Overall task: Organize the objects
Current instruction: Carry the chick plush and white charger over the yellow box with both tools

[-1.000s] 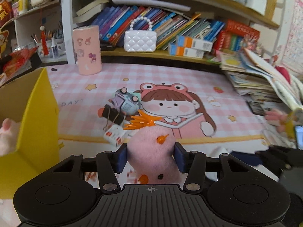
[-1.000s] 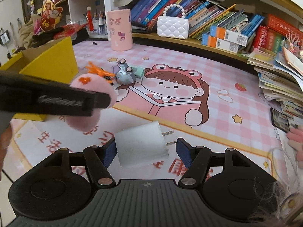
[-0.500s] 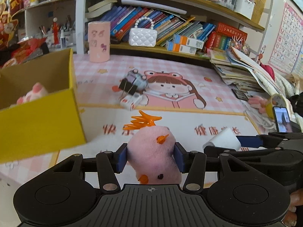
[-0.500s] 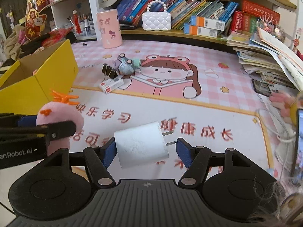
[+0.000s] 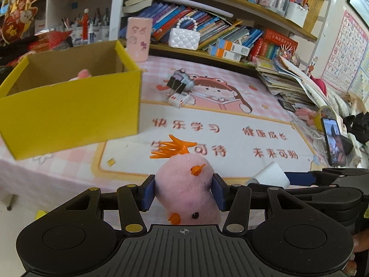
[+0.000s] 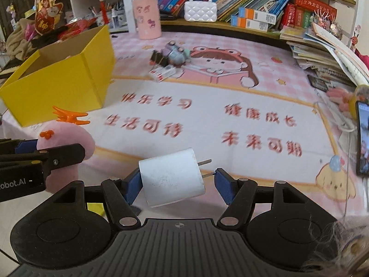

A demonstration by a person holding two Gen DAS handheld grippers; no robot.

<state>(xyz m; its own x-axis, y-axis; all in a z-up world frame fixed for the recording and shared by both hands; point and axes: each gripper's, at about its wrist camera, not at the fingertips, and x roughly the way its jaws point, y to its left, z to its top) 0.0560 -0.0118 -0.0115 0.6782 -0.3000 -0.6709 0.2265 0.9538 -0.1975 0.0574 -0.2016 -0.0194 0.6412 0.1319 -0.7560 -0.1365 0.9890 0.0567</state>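
The yellow box (image 5: 69, 113) stands open on the far left of the counter (image 6: 230, 87), which is covered by a pink checked cartoon mat with red lettering; something pink already lies inside the box, so the tidying seems partly done. Two more things are in transit, both held above the near edge of the counter. The left gripper (image 5: 183, 195) pinches a pink plush toy (image 5: 184, 184) with orange spikes and feet, its blue pads pressed into the toy's sides, near and to the right of the box. The right gripper (image 6: 176, 185) holds a white charger plug (image 6: 171, 179), prongs pointing right; the left pad presses its side, while the right pad seems to meet only the prong tips, so the hold looks slight. Still left on the mat, far and centre, is a small cluster (image 6: 169, 56): a grey-purple toy, a black binder clip and a little red-and-white box. Behind it a shelf (image 5: 207, 53) carries a pink cup, a white quilted bag and rows of books; a paper stack and a lit phone (image 5: 333, 144) sit at the right.
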